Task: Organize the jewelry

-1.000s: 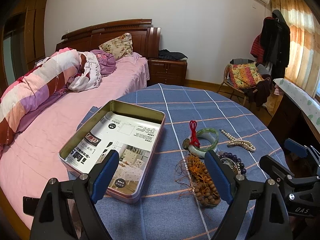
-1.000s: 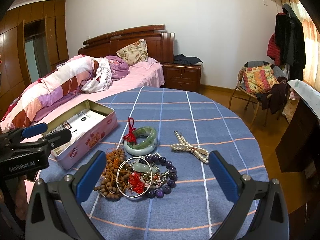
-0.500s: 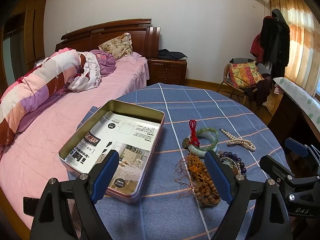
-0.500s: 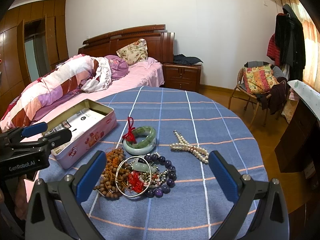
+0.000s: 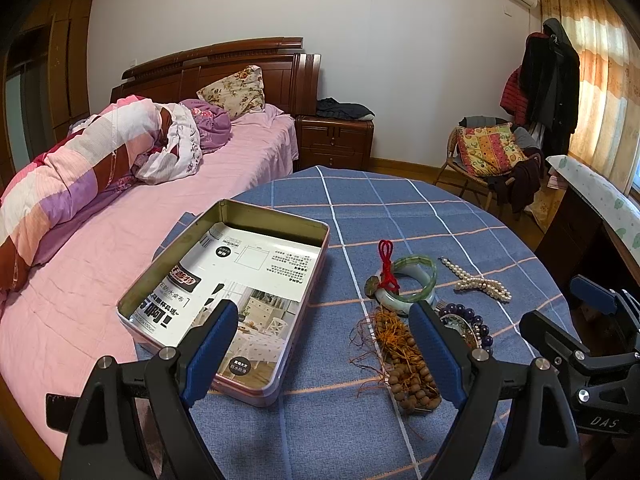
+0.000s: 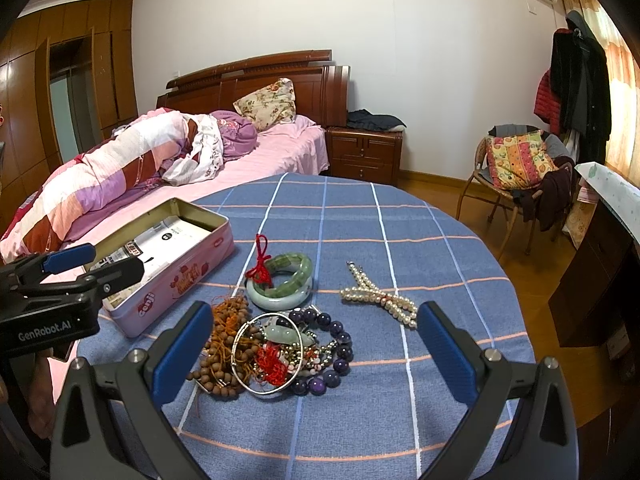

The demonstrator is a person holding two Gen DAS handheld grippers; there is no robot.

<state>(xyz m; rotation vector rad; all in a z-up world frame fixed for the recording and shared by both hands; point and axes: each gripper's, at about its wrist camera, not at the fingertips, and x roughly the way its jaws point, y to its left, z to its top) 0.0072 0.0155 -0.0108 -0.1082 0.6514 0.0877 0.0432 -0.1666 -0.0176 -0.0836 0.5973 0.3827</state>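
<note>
Jewelry pile (image 6: 276, 344): we see it lower centre, between our right gripper (image 6: 316, 356)'s spread, empty jaws.
Left gripper (image 5: 324, 348): released, nearer the tin (image 5: 256, 216).

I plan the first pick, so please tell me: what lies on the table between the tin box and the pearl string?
The stacked green bangles with a red knot lie between the tin box and the pearl string; the right wrist view shows it best.

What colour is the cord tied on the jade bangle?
Red cord on the green bangle, clearest in the right wrist view.
</note>
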